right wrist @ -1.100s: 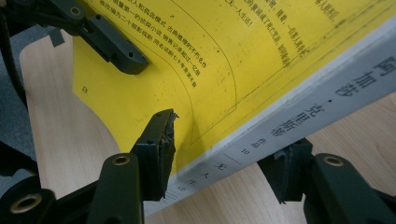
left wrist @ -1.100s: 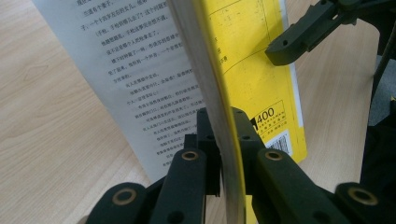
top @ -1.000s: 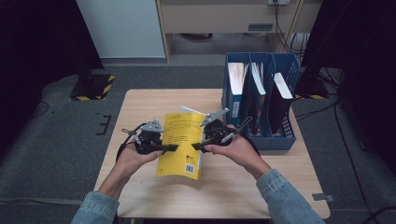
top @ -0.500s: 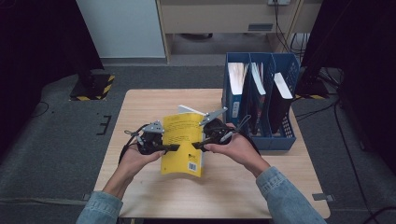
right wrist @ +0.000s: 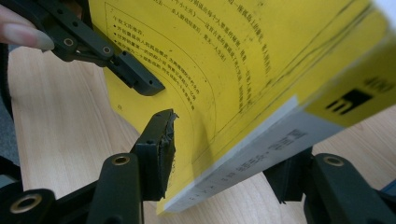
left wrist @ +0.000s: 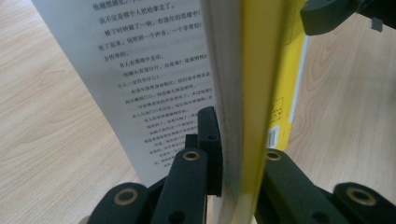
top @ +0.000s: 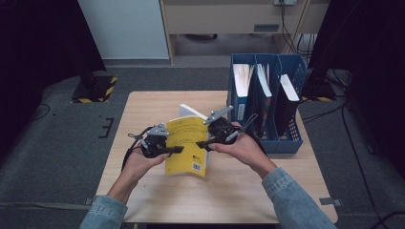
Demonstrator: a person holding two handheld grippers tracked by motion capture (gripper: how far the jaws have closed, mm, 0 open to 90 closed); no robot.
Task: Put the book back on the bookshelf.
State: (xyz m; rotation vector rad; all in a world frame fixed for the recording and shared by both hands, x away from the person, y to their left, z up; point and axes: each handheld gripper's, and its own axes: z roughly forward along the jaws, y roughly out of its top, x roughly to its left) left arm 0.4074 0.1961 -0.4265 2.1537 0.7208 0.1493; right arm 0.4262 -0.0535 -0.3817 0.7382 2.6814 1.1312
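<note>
Table [top: 157, 195]: light wood; carries the file rack and, above its middle, the book.
File rack [top: 292, 138]: blue, three compartments, at the table's right edge, books standing inside.
Book [top: 188, 143]: yellow cover, held up over the table between both claws, opened at a printed page.
Left claw [top: 177, 150]: clamped on the book's left edge, pinching cover and pages.
Right claw [top: 203, 143]: jaws narrow around the book's right side, spine between them.
</note>
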